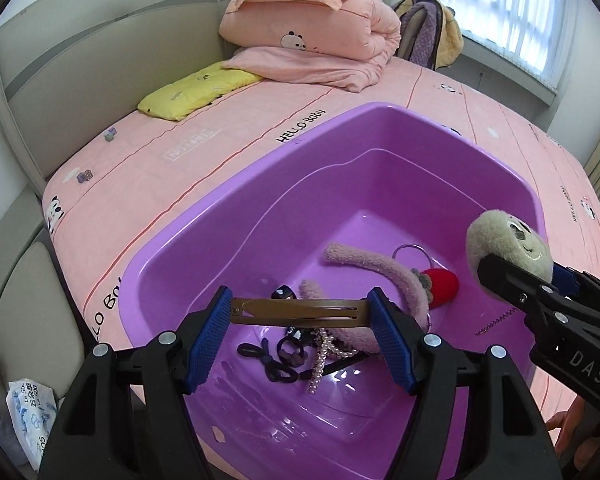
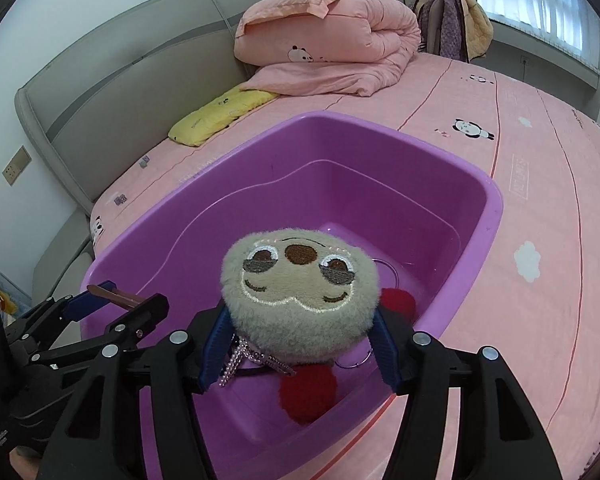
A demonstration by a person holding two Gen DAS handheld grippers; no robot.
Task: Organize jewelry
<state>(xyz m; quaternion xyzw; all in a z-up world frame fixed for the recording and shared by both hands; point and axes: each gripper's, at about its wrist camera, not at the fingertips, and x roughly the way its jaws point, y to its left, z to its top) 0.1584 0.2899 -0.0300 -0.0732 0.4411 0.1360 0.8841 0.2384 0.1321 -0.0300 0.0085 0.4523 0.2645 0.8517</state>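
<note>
Two grippers over the purple tub (image 1: pixel 204 216): left gripper (image 1: pixel 300 312) jaws pinch a bronze hair clip (image 1: pixel 300 310) endwise; right gripper (image 2: pixel 300 332) jaws pinch a plush sloth clip (image 2: pixel 300 292). Best lower before releasing, clear of the tangle.

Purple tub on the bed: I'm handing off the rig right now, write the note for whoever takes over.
Left gripper: holds a bronze snap hair clip endwise between its pads, above the purple tub.
Right gripper: fluffy sloth-face plush sits between its pads, over the tub.
Done: pink fuzzy headband, red pompom, black hair ties and pearl clip already lie in the tub.
Left: drop both held pieces in.
</note>
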